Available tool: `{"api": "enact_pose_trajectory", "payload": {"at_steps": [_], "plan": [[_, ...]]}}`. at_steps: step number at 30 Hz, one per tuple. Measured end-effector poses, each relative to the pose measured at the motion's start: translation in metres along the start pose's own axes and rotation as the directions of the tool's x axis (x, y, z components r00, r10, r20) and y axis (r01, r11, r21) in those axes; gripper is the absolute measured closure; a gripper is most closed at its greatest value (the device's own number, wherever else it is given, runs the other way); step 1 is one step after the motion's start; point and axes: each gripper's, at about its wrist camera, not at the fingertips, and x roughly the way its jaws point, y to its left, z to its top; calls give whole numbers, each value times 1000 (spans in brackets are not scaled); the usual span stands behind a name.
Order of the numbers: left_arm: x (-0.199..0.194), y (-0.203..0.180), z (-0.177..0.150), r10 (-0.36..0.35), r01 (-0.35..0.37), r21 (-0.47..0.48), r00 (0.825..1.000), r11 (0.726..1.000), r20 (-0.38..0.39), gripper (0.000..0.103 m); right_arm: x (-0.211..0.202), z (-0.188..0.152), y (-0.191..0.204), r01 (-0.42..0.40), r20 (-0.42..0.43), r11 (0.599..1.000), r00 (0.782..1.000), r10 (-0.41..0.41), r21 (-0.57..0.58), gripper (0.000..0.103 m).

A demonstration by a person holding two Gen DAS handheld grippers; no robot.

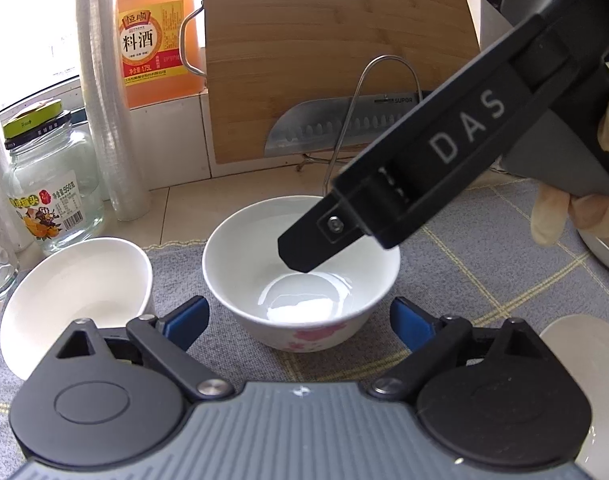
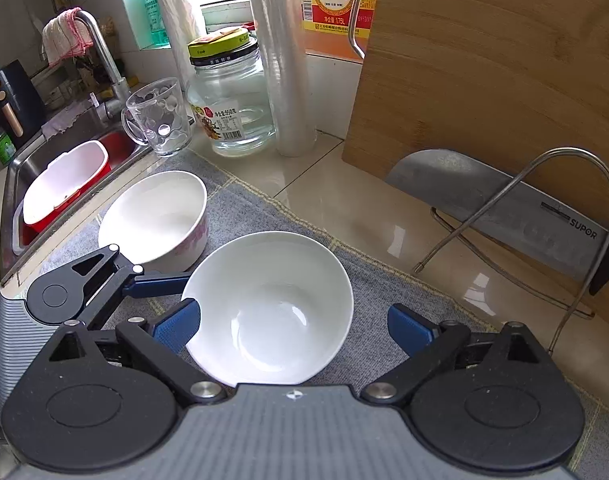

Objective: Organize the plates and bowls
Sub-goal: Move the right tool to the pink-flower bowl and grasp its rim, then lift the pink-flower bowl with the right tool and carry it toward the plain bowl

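"DAS" is printed on the right gripper, "SUPOR" on the knife, "料酒" and "1.75L" on the orange bottle, and "950" on the jar.

The left wrist camera looked low and close across the grey mat toward the cutting board at the worktop's back edge. The right wrist camera sat higher, angled toward the sink corner. Both caught the two bowls, jar and board.

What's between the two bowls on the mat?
Right wrist view: the left gripper's blue finger reaches between the near bowl and far bowl.
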Motion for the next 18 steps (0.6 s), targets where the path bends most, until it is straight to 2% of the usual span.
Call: {"api": "enact_pose_trajectory", "payload": {"at_steps": [3,5,7,18], "plan": [[3,1,0,-10,10,-1,1000,1000,-7,18,7,3,0,-7,-5,1000,1000,7,-9,5],[3,1,0,-8,8,2,1000,1000,-6,18,11,5,-2,-10,-9,1000,1000,10,-6,8],[2,1,-1,-9,9,3,1000,1000,-4,18,16,7,-4,-16,-17,1000,1000,16,-3,16],[2,1,-2,2,-2,11,1000,1000,1,18,26,9,-7,-51,-28,999,998,51,7,22]]}}
